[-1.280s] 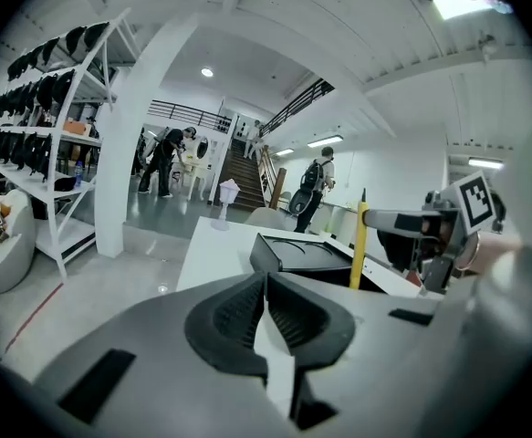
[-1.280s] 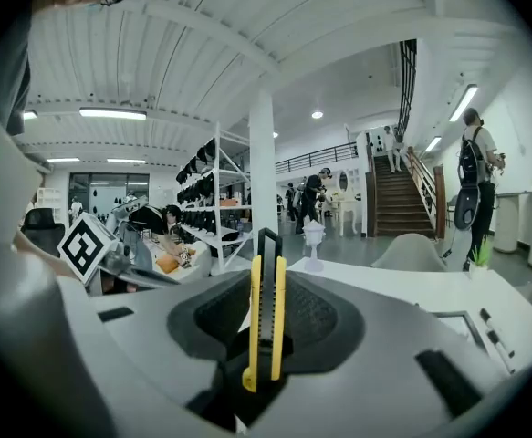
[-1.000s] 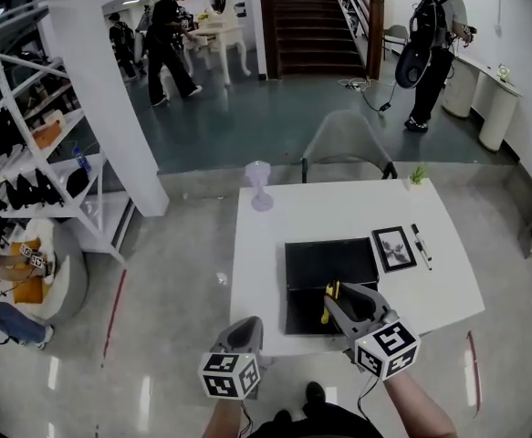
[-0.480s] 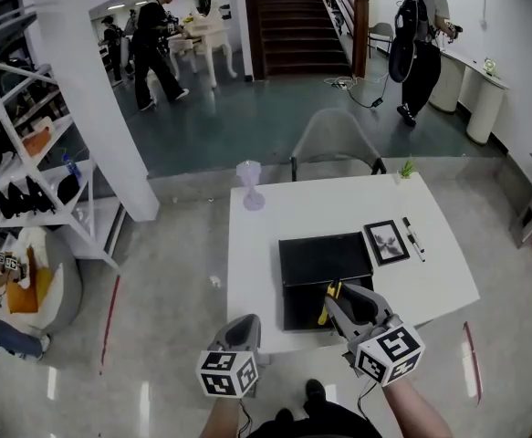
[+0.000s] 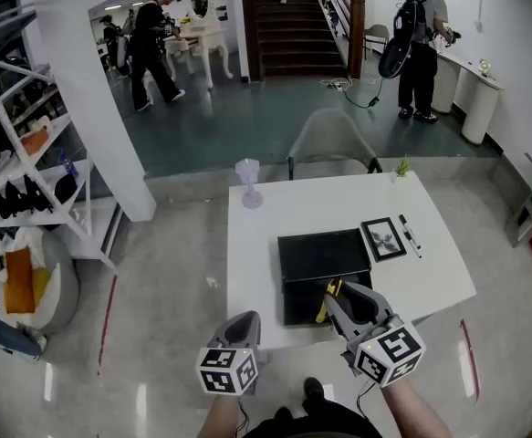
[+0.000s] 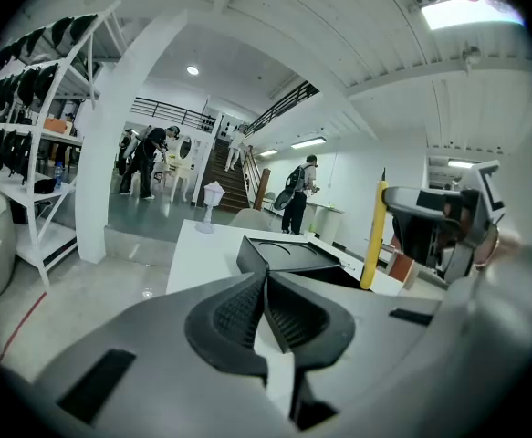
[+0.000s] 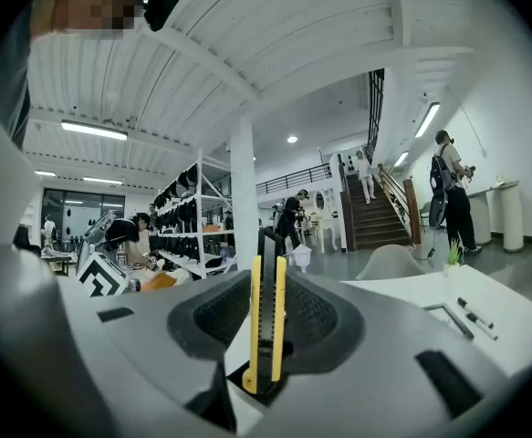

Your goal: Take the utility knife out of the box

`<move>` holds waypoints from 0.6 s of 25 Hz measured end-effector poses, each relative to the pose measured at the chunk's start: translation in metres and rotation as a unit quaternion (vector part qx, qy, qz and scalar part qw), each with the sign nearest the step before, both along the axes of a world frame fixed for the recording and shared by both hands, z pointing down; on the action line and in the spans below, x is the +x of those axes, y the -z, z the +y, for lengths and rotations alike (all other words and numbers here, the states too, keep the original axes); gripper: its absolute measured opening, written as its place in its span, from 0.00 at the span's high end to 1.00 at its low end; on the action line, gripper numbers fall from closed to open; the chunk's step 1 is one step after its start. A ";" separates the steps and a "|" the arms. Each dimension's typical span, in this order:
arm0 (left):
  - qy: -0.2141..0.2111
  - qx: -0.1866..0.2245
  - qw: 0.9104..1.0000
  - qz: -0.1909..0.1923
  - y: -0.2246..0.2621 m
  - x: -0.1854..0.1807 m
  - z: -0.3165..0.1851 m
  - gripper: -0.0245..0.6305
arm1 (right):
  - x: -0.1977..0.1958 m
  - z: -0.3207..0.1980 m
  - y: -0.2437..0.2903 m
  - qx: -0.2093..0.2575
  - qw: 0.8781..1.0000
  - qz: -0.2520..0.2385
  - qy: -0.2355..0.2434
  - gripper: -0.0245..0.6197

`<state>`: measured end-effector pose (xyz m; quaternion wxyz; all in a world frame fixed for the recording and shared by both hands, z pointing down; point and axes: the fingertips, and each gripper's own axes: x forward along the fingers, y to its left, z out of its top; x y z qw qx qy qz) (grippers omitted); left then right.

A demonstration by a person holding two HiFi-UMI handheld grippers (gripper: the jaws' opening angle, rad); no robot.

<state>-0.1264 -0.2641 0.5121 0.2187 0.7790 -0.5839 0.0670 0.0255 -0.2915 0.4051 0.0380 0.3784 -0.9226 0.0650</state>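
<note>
Utility knife (image 5: 324, 305) over box (image 5: 300, 307), frame (image 5: 383, 239) beside

A slim yellow-and-black utility knife (image 7: 266, 318) stands upright, clamped between the jaws of the right claw (image 5: 334, 296). It is just above the near edge of a flat black box (image 5: 323, 255), which lies open on the white worktop (image 5: 256, 245).

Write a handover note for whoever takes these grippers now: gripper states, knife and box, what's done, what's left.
Right gripper: shut on the utility knife, held upright.
Left gripper: jaws together, empty, by the table's near edge.
Open black box: on the table, knife above its near edge.
Done: knife gripped and lifted, apparently clear of the box.
Left: probably carry it aside and set it on the table.
</note>
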 end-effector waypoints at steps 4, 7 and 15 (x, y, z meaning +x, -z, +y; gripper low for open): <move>0.002 0.001 1.000 0.003 0.002 -0.003 0.003 0.94 | -0.003 0.004 0.002 0.005 1.000 0.002 0.000 0.78; 0.003 0.001 1.000 0.005 0.000 -0.007 0.004 0.94 | -0.006 0.004 0.001 0.008 1.000 0.002 0.000 0.78; 0.007 0.002 1.000 0.006 0.001 -0.009 0.002 0.94 | -0.006 0.001 0.003 0.007 1.000 0.001 -0.004 0.78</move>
